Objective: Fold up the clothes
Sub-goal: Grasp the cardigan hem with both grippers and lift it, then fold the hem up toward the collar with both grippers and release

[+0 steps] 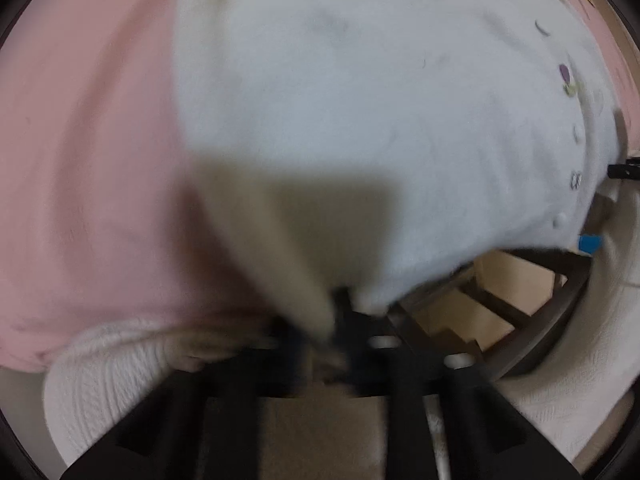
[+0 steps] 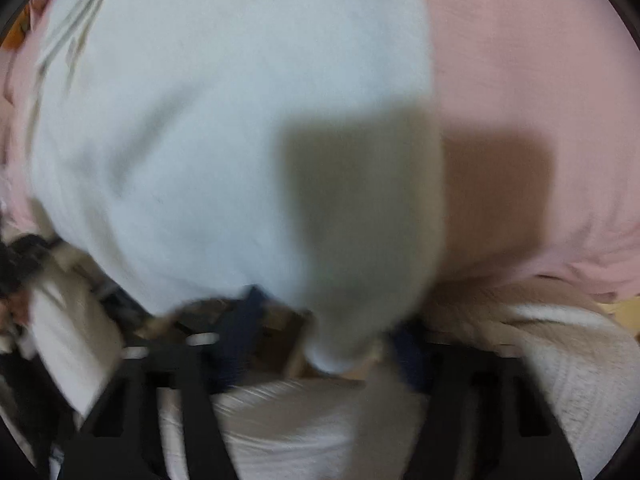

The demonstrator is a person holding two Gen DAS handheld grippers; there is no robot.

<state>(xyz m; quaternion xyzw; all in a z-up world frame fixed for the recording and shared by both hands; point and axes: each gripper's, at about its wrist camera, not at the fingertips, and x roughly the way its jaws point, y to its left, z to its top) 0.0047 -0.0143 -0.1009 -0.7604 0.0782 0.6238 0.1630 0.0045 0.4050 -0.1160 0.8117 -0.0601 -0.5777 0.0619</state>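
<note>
Two corners of one pale garment (image 1: 380, 100) are what I'm working, one at each claw, so I judge this to be the pinch that starts a fold. Ahead of both claws the pink surface (image 1: 88, 140) spreads wide, and the garment lies flat over it, its near hem right at the fingertips. My left claw (image 1: 336, 320) is closed, with a fold of the near edge bunched where its tips meet, though blur keeps me from being sure how much cloth it has. My right claw (image 2: 320, 332) stands partly closed with a rounded corner of the hem between its fingers; whether the pads truly press it I cannot tell. Next I would confirm both pinches, then lift and carry the hem away from me evenly, so neither corner slips. Small embroidered motifs (image 1: 566, 78) and pale buttons (image 1: 560, 220) run along the garment's edge, to the right of my left claw.
</note>
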